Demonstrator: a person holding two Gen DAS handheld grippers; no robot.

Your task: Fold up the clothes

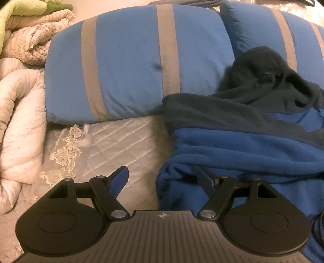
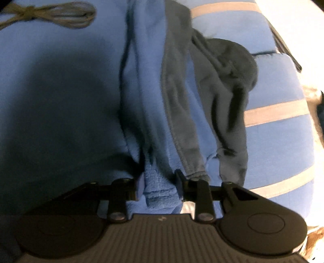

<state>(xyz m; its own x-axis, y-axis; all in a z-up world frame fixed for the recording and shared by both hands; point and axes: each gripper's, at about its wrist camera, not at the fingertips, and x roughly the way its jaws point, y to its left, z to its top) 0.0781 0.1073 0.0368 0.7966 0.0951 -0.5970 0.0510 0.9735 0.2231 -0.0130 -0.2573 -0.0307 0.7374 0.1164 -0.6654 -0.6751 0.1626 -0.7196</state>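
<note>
Lying across a bed: a blue fleece garment [image 1: 253,149] with a dark navy hood section [image 1: 259,81], bunched in thick folds and filling the right half of the left wrist view. Resting with its hood end against two blue pillows with grey stripes [image 1: 129,66], which are standing along the far side.

Hovering low at the garment's near left edge: the left gripper [image 1: 164,178], jaws spread wide and closed on nothing. Sitting over bare quilt: its left finger with the blue ribbed pad [image 1: 119,179]. Reaching just over the fleece's rolled edge: its right finger. Stretching to the left of the garment: an open strip of pale quilted bedspread [image 1: 113,139] with a lace trim, running up to the pillows. Bordering that strip on the far left: a rolled cream comforter [image 1: 20,113], with a green blanket piled above it in the corner.

Clamping a thick bunched fold of the light blue fleece [image 2: 160,192]: the right gripper [image 2: 160,183], jaws drawn narrow with cloth filling the gap between them. Running away from the jaws in long ridges: the garment, with its dark hood and drawstring [image 2: 214,58] lying to the right against a striped pillow. Showing at the upper left of that view: a coiled grey cord [image 2: 66,15] lying on blue fabric, slightly blurred.
</note>
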